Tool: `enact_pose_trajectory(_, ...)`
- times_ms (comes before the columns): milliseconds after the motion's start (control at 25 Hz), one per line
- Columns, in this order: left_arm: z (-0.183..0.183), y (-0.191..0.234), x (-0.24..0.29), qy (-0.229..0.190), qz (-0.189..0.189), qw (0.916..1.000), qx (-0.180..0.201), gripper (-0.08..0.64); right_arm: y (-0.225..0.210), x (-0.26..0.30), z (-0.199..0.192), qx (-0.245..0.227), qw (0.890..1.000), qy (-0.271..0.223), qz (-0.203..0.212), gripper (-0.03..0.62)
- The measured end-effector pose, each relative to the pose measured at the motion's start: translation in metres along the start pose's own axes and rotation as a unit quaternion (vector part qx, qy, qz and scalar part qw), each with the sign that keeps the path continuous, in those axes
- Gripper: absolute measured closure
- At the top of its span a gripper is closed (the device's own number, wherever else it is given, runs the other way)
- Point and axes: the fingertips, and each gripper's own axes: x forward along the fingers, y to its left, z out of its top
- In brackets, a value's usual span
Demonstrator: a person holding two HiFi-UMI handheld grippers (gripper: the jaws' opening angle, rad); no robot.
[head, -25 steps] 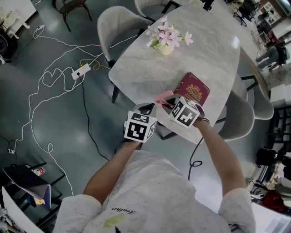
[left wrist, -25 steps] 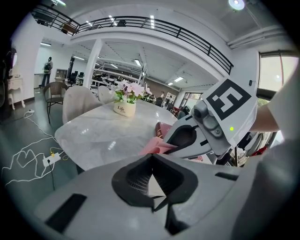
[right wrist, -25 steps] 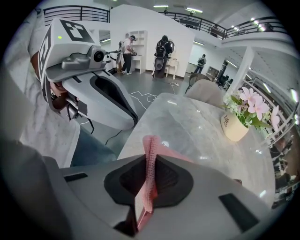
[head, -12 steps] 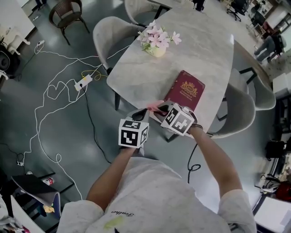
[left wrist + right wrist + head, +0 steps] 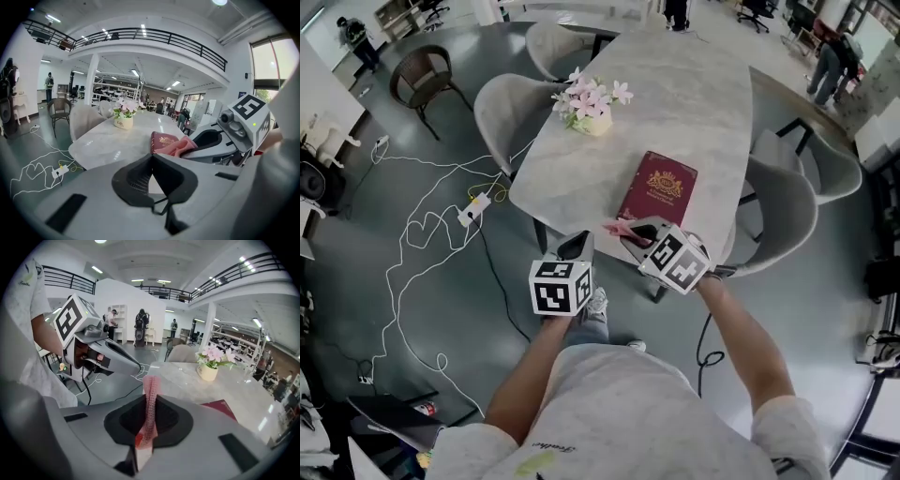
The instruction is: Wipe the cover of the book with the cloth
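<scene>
Wiping hasn't really started imo. The right gripper (image 5: pixel 632 233) is clamped on the pink cloth (image 5: pixel 617 228), just at the near edge of the book (image 5: pixel 657 187), centre frame. The left gripper (image 5: pixel 577 246) is closed on nothing, lower left. Whole cover still to do.

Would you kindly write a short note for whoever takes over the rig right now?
Left gripper: shut, empty, held just short of the table.
Right gripper: shut on the pink cloth, at the book's near end; contact cannot be told.
Book: closed, flat on the table.
Done: cloth in the gripper.
Left: wipe the cover.
</scene>
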Motion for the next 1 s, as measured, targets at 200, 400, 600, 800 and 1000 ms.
enact_pose_trajectory(200, 0.019, -0.031, 0.001, -0.013, -0.018, 0.9992, 0.032, 0.552, -0.011, -0.039, -0.001, 0.013, 0.999, -0.030, -0.040, 0.574)
enact_pose_trajectory(400, 0.038, -0.067, 0.007, -0.024, -0.047, 0.9963, 0.068, 0.552, -0.026, -0.077, -0.007, 0.025, 0.995, -0.051, -0.080, 0.574)
enact_pose_trajectory(600, 0.053, -0.106, 0.009, -0.032, -0.077, 0.9920, 0.095, 0.552, -0.040, -0.116, -0.008, 0.047, 0.988, -0.083, -0.119, 0.574)
enact_pose_trajectory(800, 0.070, -0.140, 0.007, -0.047, -0.103, 0.9862, 0.121, 0.552, -0.053, -0.154, -0.009, 0.078, 0.974, -0.119, -0.176, 0.574)
enact_pose_trajectory(1000, 0.084, -0.169, 0.000, -0.063, -0.129, 0.9799, 0.138, 0.552, -0.060, -0.186, -0.009, 0.120, 0.953, -0.162, -0.225, 0.574)
